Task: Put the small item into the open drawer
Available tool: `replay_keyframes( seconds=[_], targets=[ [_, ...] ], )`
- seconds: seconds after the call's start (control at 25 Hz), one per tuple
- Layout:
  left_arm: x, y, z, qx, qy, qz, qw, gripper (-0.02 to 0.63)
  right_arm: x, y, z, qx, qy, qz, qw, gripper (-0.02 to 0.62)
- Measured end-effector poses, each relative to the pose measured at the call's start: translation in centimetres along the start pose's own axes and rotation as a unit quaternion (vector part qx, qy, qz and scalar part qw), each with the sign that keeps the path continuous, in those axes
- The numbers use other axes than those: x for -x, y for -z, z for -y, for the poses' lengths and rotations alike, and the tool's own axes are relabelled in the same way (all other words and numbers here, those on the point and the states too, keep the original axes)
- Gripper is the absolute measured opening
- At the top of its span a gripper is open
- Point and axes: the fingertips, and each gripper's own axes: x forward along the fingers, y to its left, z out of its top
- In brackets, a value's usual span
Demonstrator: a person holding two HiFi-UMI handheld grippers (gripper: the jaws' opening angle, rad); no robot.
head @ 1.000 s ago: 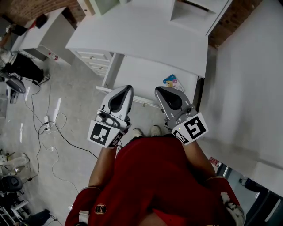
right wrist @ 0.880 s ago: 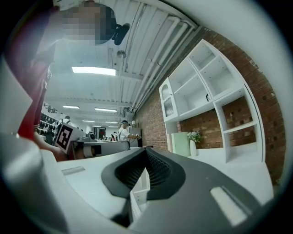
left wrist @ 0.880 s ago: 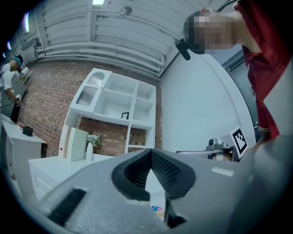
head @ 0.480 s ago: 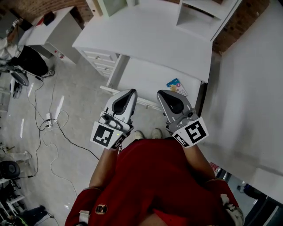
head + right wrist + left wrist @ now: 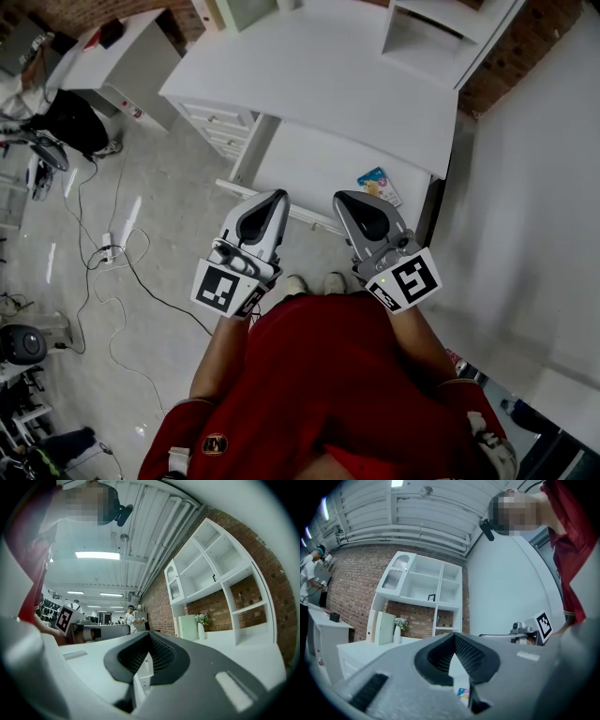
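Small item (image 5: 379, 185): a bright, colourful flat packet is lying inside the open drawer (image 5: 319, 169), at its far right corner, just under the desk edge; it is also showing low down in the left gripper view (image 5: 463, 695).
Open drawer: it is standing pulled out from under the white desk (image 5: 319, 75), its white floor showing bare apart from the packet.
Left gripper (image 5: 267, 202): it is hovering above the drawer's near edge, well apart from the packet; its jaws are meeting at the tips (image 5: 454, 635), gripping nothing.
Right gripper (image 5: 352, 202): it is hanging beside the left one, nearer the packet yet not touching it; its jaws are pressed together (image 5: 149, 634), carrying nothing.
Person: a red top (image 5: 319, 375) is filling the lower head view, and shoes (image 5: 312, 280) are peeking out below the drawer front.
Surroundings: a shelf unit (image 5: 436, 37) is standing on the desk's far right, and cables (image 5: 103, 262) are trailing over the floor at left.
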Motion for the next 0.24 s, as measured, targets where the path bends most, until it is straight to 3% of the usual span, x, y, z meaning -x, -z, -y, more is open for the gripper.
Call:
replay_keyframes(
  seconds=[0.24],
  targets=[
    [-0.26,0.11,0.11,0.0,-0.005,-0.008,1.0,0.002,0.21,0.19,0.43,-0.005,-0.002,-0.004,1.0,0.011]
  ],
)
